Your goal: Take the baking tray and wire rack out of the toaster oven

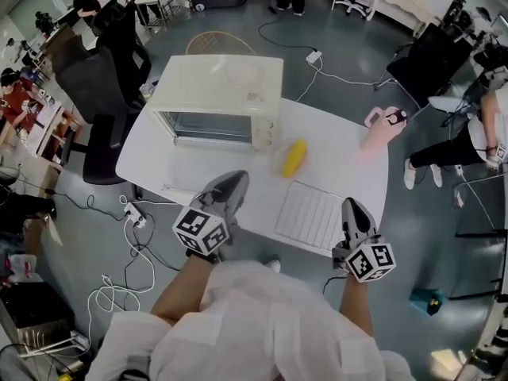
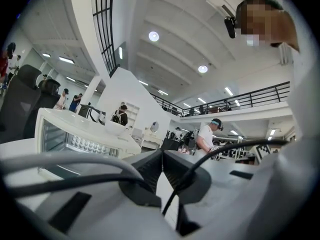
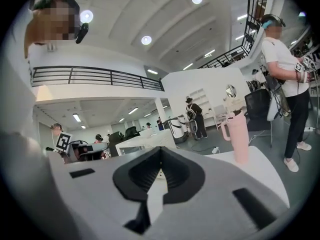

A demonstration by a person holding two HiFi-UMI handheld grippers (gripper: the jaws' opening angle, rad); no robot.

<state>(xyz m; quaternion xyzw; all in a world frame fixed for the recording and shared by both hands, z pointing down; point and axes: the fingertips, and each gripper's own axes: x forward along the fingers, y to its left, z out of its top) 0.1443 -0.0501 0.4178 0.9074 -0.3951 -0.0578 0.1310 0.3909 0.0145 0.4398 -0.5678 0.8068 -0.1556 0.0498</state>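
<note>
White worktop [image 1: 333,145] carries a cream toaster oven [image 1: 218,94] at far left, a yellow banana-shaped object [image 1: 294,158] lying just beside the oven's right end, a wire rack [image 1: 309,214] flat at the near right edge, and a pink tumbler [image 1: 381,129] upright at the far right corner.

The left gripper [image 2: 162,155] points level, its jaws pressed together with nothing between them. Ahead and to its left stands the toaster oven [image 2: 75,134] on a white table [image 2: 14,148]. Cables [image 2: 75,163] cross its body.
</note>
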